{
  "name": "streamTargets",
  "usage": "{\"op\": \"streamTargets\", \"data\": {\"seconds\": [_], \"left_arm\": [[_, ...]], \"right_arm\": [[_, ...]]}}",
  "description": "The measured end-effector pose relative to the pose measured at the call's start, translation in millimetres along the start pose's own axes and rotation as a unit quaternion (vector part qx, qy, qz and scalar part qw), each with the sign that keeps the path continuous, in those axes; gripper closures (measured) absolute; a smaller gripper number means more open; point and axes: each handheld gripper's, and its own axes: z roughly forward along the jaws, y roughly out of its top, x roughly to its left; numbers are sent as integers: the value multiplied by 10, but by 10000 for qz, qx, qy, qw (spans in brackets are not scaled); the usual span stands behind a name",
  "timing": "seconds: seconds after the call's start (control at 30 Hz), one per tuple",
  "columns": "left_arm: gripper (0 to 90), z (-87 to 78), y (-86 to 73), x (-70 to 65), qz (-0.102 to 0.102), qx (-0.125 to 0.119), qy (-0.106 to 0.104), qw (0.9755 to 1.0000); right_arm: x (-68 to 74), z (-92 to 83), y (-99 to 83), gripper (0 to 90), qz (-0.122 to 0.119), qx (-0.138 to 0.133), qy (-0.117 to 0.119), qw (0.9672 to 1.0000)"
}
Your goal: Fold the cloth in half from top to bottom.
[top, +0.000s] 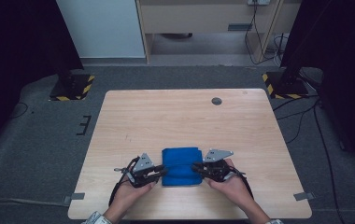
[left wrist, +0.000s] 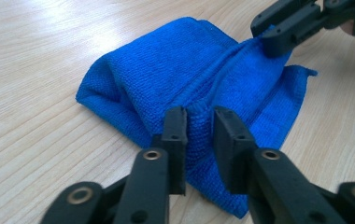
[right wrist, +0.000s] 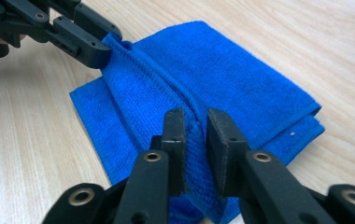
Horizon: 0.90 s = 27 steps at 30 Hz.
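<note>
A folded blue cloth lies near the front middle of the wooden table. A raised ridge of fabric runs across it from one gripper to the other. My left gripper is at the cloth's left edge. In the left gripper view the ridge of the cloth fills the narrow gap of my left gripper, touching both pads. My right gripper is at the right edge. In its own view the right gripper likewise pinches the cloth. Each view shows the other gripper at the ridge's far end.
A round grey grommet sits near the table's far edge. Grey tape tabs mark the front corners. Two stands with yellow-and-black bases are on the floor behind the table.
</note>
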Motion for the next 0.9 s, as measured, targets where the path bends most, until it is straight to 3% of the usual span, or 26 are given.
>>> {"op": "streamTargets", "data": {"seconds": [0.63,0.9], "left_arm": [[635,-106,-89,-121,150,87,-250,9995],[629,-196,-100,-138,113,-43,-252,9996]], "right_arm": [[130,-118,-102,566,158,131,150,9997],[186,-129,-106,490,190,170,227,9994]]}}
